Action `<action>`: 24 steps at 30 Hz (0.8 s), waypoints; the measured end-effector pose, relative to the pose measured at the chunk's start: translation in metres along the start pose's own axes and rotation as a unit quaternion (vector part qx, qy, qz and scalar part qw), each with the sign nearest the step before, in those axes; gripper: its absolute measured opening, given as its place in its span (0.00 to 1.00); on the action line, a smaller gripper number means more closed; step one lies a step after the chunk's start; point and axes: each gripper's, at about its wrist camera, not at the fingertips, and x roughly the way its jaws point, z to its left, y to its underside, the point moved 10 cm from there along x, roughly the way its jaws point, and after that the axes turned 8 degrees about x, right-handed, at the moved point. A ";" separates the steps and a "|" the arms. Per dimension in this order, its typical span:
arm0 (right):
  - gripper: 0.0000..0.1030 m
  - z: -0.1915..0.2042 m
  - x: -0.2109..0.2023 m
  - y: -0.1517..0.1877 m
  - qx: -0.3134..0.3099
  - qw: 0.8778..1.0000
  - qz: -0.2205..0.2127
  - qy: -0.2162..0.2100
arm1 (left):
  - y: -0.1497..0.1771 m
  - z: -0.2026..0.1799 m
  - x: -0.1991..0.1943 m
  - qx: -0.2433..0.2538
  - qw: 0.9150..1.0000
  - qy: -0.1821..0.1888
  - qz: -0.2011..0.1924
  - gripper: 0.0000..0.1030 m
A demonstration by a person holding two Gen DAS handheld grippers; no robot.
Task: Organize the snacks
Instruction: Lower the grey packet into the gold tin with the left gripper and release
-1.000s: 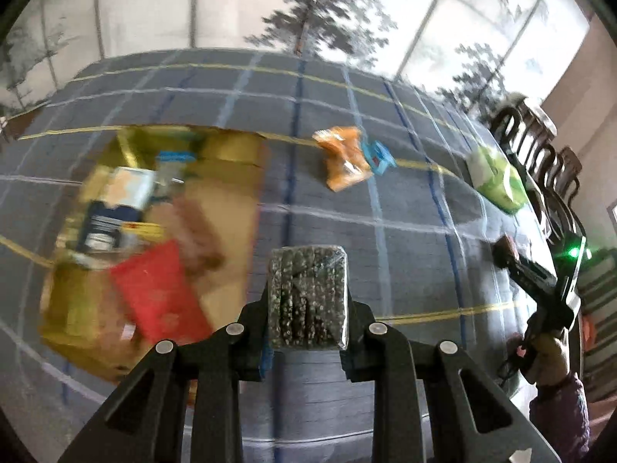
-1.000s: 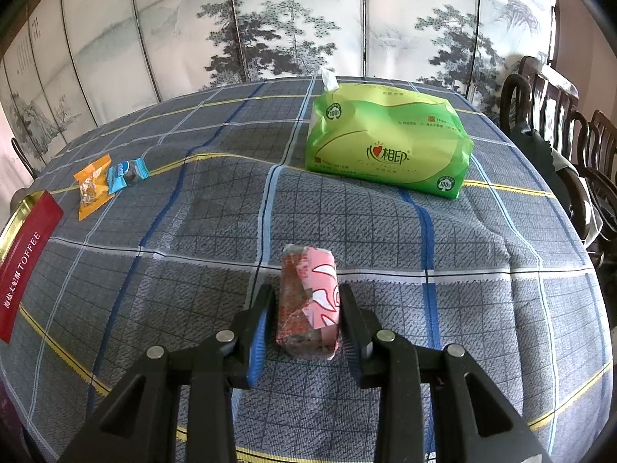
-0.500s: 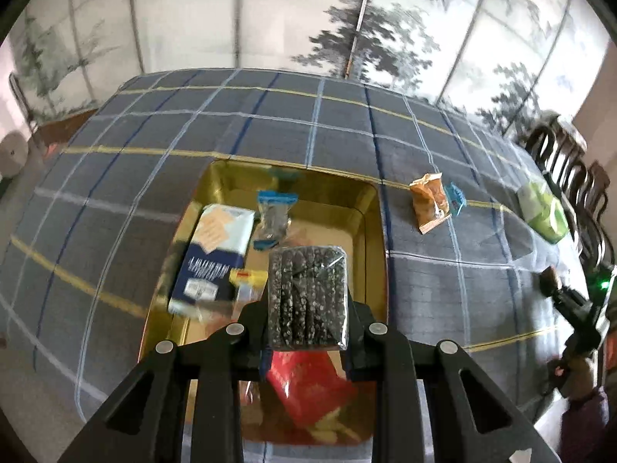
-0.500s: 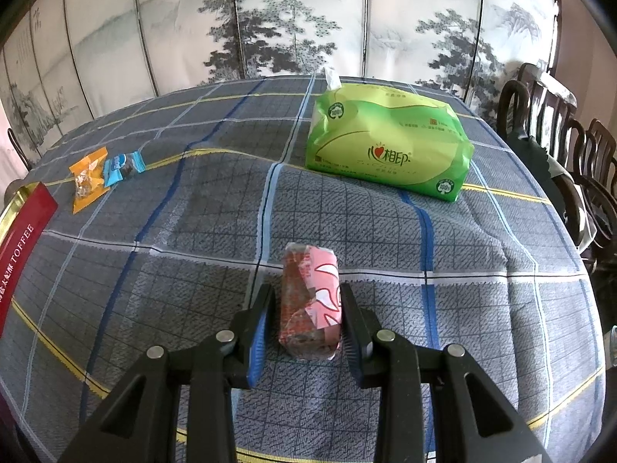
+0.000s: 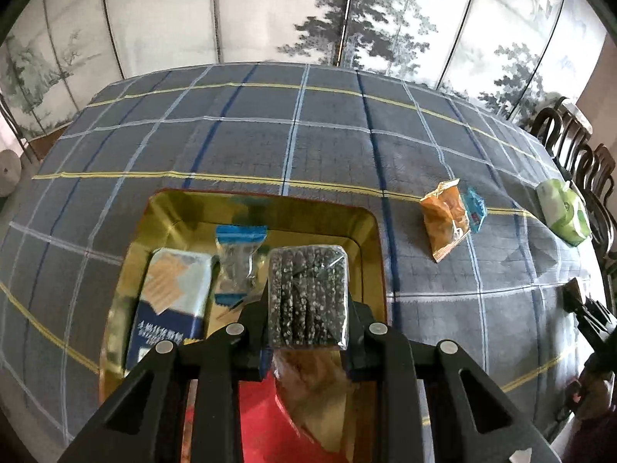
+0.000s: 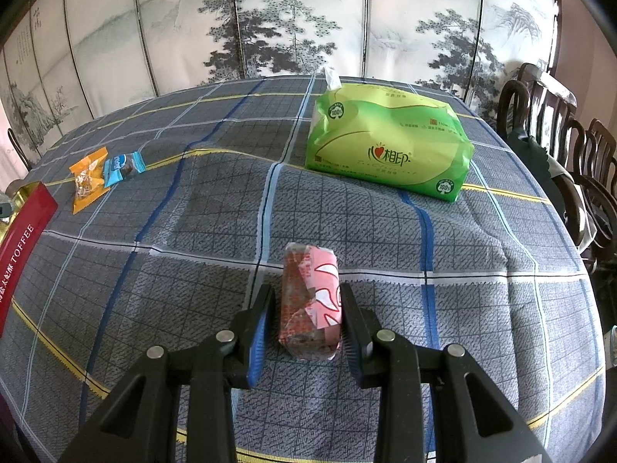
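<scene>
My left gripper (image 5: 307,301) is shut on a dark sesame snack bar (image 5: 307,294) in clear wrap and holds it above the gold tin (image 5: 185,208). In the tin lie a blue-and-white packet (image 5: 171,301), a small blue-topped clear bag (image 5: 237,262), a brown bag (image 5: 316,389) and a red packet (image 5: 262,420). My right gripper (image 6: 306,316) is around a pink-and-brown wrapped snack (image 6: 310,301) resting on the cloth; a small gap shows at each jaw. An orange packet (image 5: 443,223) and a small blue candy (image 5: 475,210) lie right of the tin.
A green tissue pack (image 6: 385,150) lies at the back right of the plaid table. The tin's red side marked TOFFEE (image 6: 21,247) is at the left edge of the right wrist view. Dark wooden chairs (image 6: 563,142) line the right side. A painted screen stands behind.
My left gripper has carried the sesame bar left from the bare cloth to over the tin. My right gripper has stayed around the pink snack, barely moving.
</scene>
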 end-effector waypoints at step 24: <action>0.32 0.003 0.000 0.000 -0.002 1.000 0.000 0.003 | -0.004 0.000 0.019 0.014 0.999 -0.033 0.009 0.26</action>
